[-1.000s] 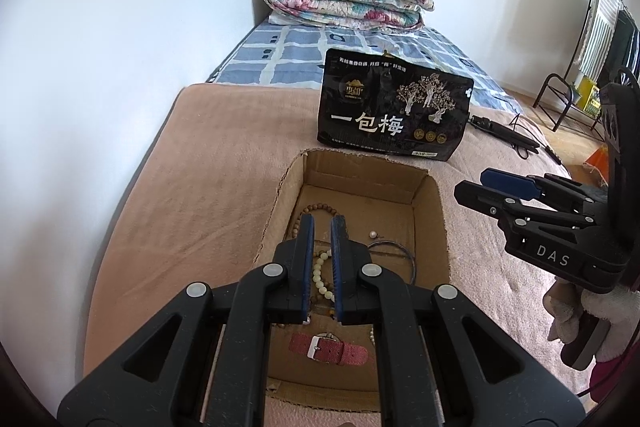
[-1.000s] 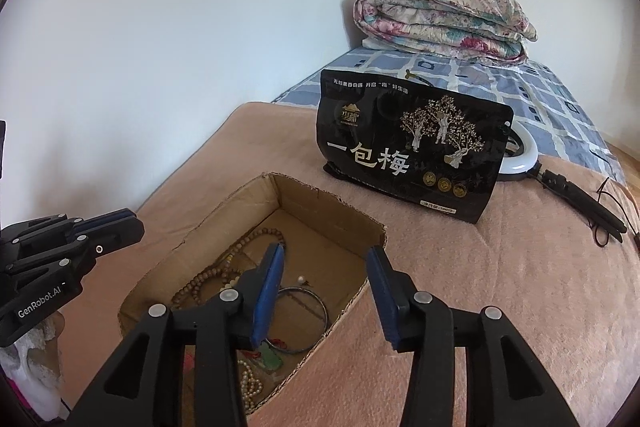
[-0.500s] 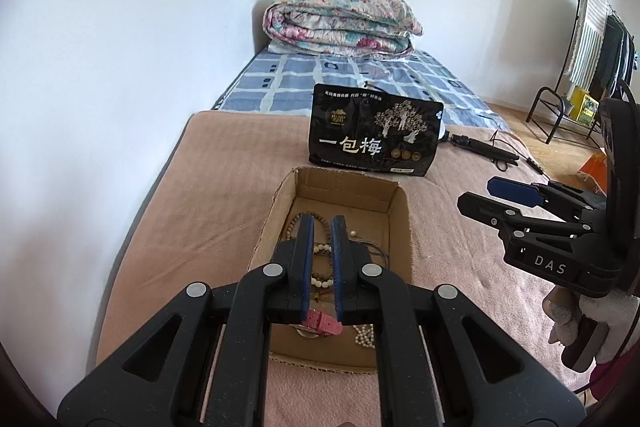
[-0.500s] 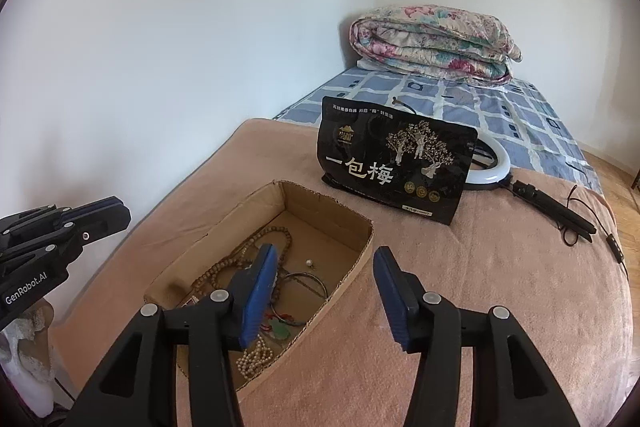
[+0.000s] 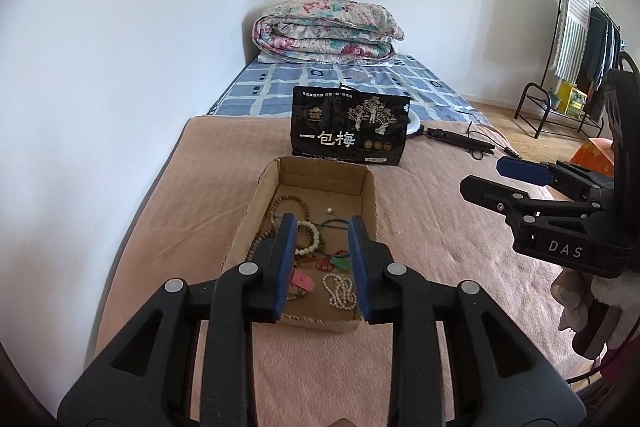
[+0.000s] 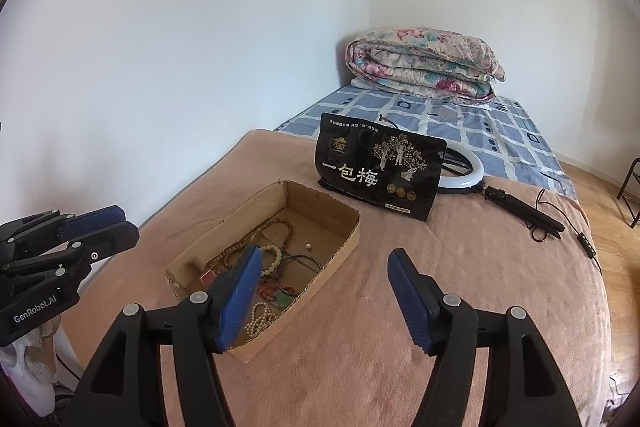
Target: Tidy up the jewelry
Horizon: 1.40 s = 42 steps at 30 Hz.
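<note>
Pink blanket [image 6: 460,287]: one jewelry box [image 6: 340,247], two parted, empty tools — left tool [image 5: 322,259], right tool [image 6: 324,291].

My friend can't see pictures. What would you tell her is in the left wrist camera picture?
An open left gripper hangs above a cardboard box of jewelry on a pink blanket, with bead bracelets and a pearl strand inside. Behind the box stands a black snack bag; the right gripper is at the right edge.

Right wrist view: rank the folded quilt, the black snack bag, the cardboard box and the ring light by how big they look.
1. cardboard box, nearest the camera
2. folded quilt and black snack bag, too alike to rank
3. ring light, partly hidden behind the bag
</note>
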Available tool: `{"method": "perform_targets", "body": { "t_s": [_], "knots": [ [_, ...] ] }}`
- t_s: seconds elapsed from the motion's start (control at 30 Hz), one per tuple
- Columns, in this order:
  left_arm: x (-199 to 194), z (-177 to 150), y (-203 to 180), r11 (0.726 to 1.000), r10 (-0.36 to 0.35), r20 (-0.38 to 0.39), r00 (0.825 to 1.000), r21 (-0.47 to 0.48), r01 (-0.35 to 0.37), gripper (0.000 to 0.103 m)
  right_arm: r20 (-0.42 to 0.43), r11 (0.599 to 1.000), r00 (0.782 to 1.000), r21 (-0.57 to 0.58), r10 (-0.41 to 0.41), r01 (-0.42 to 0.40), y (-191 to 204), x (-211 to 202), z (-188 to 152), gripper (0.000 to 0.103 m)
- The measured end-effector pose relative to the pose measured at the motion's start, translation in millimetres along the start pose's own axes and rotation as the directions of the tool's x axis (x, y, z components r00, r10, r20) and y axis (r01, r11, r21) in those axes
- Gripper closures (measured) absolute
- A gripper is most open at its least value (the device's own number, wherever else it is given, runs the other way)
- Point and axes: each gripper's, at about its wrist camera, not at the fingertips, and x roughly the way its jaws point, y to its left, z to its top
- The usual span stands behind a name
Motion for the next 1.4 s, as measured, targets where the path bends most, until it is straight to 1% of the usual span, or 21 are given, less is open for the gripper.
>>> {"method": "perform_targets", "body": {
  "t_s": [0.03, 0.17, 0.2, 0.23, 0.27, 0.3, 0.37, 0.4, 0.43, 0.47, 0.5, 0.57, 0.63, 0.73, 0.97, 1.03, 1.1, 1.4],
  "knots": [
    [-3, -2, -2, 1.000, -0.001, 0.004, 1.000, 0.000, 0.001, 0.077, 0.003, 1.000, 1.000, 0.001, -0.003, 0.003, 0, -4, -2, 0.030],
    [-15, -11, -11, 1.000, -0.004, 0.014, 1.000, 0.019, 0.004, 0.077, 0.005, 1.000, 1.000, 0.010, -0.017, 0.017, -3, -18, -12, 0.027],
    [-17, -13, -13, 1.000, -0.004, 0.017, 1.000, 0.027, 0.003, 0.073, 0.006, 1.000, 1.000, 0.016, -0.019, 0.019, -5, -20, -14, 0.026],
    [-19, -14, -15, 0.999, -0.005, 0.020, 1.000, 0.032, 0.005, 0.065, 0.008, 0.999, 1.000, 0.024, -0.023, 0.023, -7, -24, -16, 0.019],
    [-21, -16, -17, 0.999, -0.006, 0.023, 1.000, 0.037, 0.005, 0.061, 0.012, 0.999, 1.000, 0.032, -0.029, 0.029, -8, -27, -18, 0.014],
    [-23, -18, -19, 0.999, -0.005, 0.029, 1.000, 0.041, 0.004, 0.056, 0.017, 0.999, 0.999, 0.037, -0.037, 0.037, -10, -30, -21, 0.013],
    [-27, -20, -21, 0.999, 0.001, 0.041, 0.999, 0.048, -0.003, 0.054, 0.019, 0.998, 0.998, 0.038, -0.052, 0.052, -11, -35, -25, 0.012],
    [-29, -21, -22, 0.999, 0.006, 0.046, 0.999, 0.050, -0.008, 0.051, 0.018, 0.998, 0.998, 0.036, -0.059, 0.058, -12, -37, -27, 0.012],
    [-30, -21, -23, 0.999, 0.009, 0.051, 0.999, 0.050, -0.012, 0.044, 0.019, 0.997, 0.998, 0.036, -0.066, 0.065, -12, -39, -28, 0.008],
    [-31, -22, -23, 0.999, 0.009, 0.054, 0.998, 0.048, -0.012, 0.040, 0.022, 0.996, 0.997, 0.036, -0.076, 0.075, -13, -41, -30, 0.003],
    [-32, -23, -22, 0.999, 0.008, 0.058, 0.998, 0.044, -0.011, 0.035, 0.026, 0.996, 0.996, 0.036, -0.087, 0.086, -14, -43, -32, 0.001],
    [-33, -23, -22, 0.999, 0.011, 0.063, 0.998, 0.039, -0.013, 0.031, 0.033, 0.993, 0.993, 0.031, -0.114, 0.113, -15, -46, -34, 0.000],
    [-35, -23, -22, 0.999, 0.019, 0.072, 0.997, 0.040, -0.022, 0.020, 0.030, 0.991, 0.991, 0.020, -0.134, 0.133, -15, -47, -35, 0.000],
    [-35, -22, -21, 0.999, 0.026, 0.080, 0.996, 0.034, -0.029, 0.018, 0.026, 0.989, 0.989, 0.017, -0.146, 0.146, -17, -47, -37, 0.000],
    [-33, -26, -21, 0.998, 0.028, 0.065, 0.998, 0.047, -0.031, 0.016, 0.029, 0.987, 0.987, -0.001, -0.160, 0.160, -15, -46, -40, 0.000],
    [-34, -28, -22, 0.998, 0.032, 0.068, 0.997, 0.050, -0.035, 0.011, 0.031, 0.987, 0.987, -0.006, -0.157, 0.158, -13, -46, -40, 0.000],
    [-34, -28, -22, 0.998, 0.036, 0.073, 0.997, 0.051, -0.039, 0.010, 0.032, 0.987, 0.987, -0.014, -0.157, 0.157, -11, -46, -41, 0.000],
    [-35, -29, -19, 0.999, 0.036, 0.076, 0.996, 0.038, -0.039, 0.010, 0.035, 0.988, 0.987, -0.017, -0.155, 0.156, -9, -46, -41, 0.000]
  ]
}}
